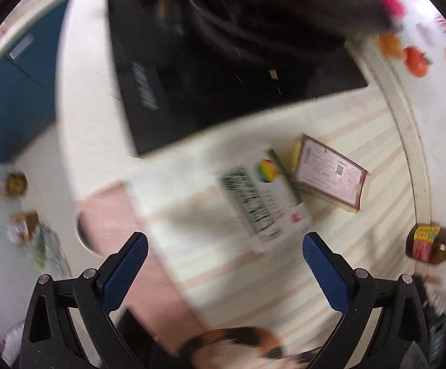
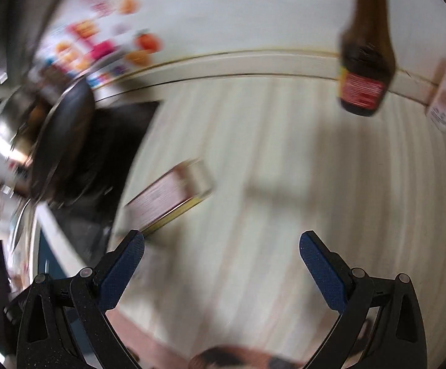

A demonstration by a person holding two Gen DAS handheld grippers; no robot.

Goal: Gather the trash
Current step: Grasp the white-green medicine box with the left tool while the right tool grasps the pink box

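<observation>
left gripper (image 1: 225, 247) fingers spread over white carton (image 1: 266, 203) for pickup | right gripper (image 2: 222, 246) fingers spread, empty | pink box (image 1: 330, 173) flat mid-desk (image 1: 361, 240), near back edge

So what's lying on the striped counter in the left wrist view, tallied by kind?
Flat cartons: 2, a white carton and a pink box.
Bottles: 1, a brown bottle at the right edge.
Total: 3. Neither hand-held gripper holds any of them; the stovetop items are too blurred to count.
</observation>
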